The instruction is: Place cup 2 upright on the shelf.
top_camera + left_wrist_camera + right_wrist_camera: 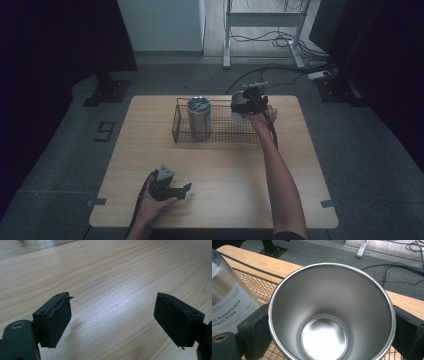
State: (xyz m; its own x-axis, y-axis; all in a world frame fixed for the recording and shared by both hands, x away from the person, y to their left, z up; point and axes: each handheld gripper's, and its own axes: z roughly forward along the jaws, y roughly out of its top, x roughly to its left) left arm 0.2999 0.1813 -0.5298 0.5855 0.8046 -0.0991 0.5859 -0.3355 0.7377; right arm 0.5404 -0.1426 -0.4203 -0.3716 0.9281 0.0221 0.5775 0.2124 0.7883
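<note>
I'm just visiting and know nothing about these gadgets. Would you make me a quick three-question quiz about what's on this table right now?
1. True or false: the steel cup between the fingers of the right gripper has liquid in it.
2. Which thing stands inside the wire basket? A) a tall can B) a plate C) a spoon
3. Fill in: the left gripper, near the front of the wooden table, is open and holds ____.

Key:
1. False; the cup looks empty.
2. A
3. nothing
</note>
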